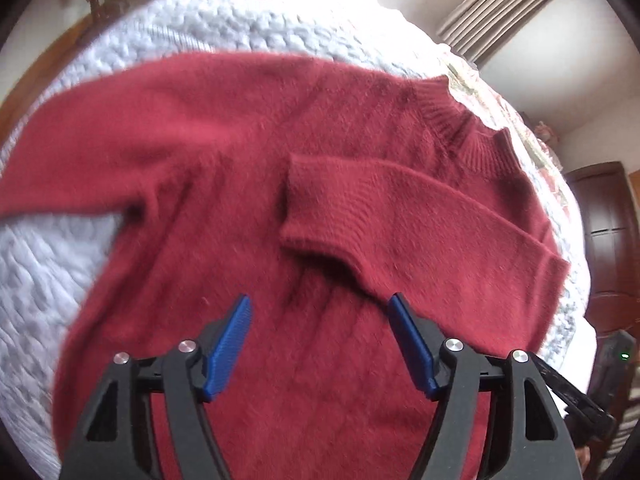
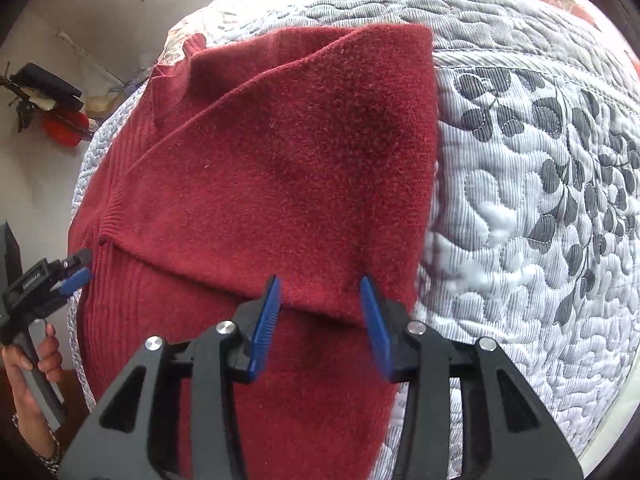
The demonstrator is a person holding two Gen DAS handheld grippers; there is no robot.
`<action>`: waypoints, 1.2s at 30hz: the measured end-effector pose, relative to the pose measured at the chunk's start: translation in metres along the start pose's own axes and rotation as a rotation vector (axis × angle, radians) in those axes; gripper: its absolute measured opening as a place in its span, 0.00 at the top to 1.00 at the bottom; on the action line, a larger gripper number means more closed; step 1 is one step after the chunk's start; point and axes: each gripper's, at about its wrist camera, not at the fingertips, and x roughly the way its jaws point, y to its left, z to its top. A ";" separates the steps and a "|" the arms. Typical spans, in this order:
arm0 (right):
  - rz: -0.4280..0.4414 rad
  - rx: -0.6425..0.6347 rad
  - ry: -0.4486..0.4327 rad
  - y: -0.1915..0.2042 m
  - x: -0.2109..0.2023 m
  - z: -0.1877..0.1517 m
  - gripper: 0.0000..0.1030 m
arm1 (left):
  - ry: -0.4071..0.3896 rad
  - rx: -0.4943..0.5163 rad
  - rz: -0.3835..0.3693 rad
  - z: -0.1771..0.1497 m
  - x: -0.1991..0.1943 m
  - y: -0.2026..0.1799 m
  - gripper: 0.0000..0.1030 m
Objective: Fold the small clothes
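Left gripper [image 1: 320, 308]: blue-padded jaws spread wide, holding nothing, poised over the body of a dark red knitted sweater [image 1: 248, 152]; right gripper [image 2: 320, 292]: jaws likewise apart and empty, over the sweater's folded-in side. Sweater: fuzzy ribbed knit with ribbed collar [image 1: 460, 120], one sleeve [image 1: 380, 208] folded across the chest with its cuff near the middle, the other sleeve stretched outward, spread on a pale quilted bedspread [image 2: 520, 200] printed with grey leaves. Small white lettering on the left gripper's black housing, too small to read.
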 end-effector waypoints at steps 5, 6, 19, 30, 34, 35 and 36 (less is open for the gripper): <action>-0.005 -0.005 0.006 -0.001 0.006 0.000 0.59 | 0.043 -0.174 -0.154 0.012 0.025 0.014 0.32; -0.005 -0.008 0.006 0.002 0.010 0.001 0.59 | 0.042 -0.204 -0.172 0.016 0.028 0.016 0.32; -0.014 -0.019 0.011 0.011 0.027 0.003 0.57 | -0.224 0.003 -0.133 0.040 0.000 -0.009 0.86; -0.058 -0.093 -0.033 0.040 0.010 0.009 0.55 | -0.164 -0.073 0.007 0.040 0.002 0.020 0.53; -0.062 -0.080 -0.024 0.043 0.018 0.015 0.54 | -0.158 0.040 -0.016 0.044 0.003 -0.013 0.49; -0.069 -0.068 -0.011 0.042 0.023 0.016 0.54 | -0.141 0.069 0.002 0.045 0.010 -0.020 0.49; -0.072 -0.053 0.007 0.040 0.031 0.016 0.54 | -0.120 0.089 0.021 0.045 0.018 -0.024 0.49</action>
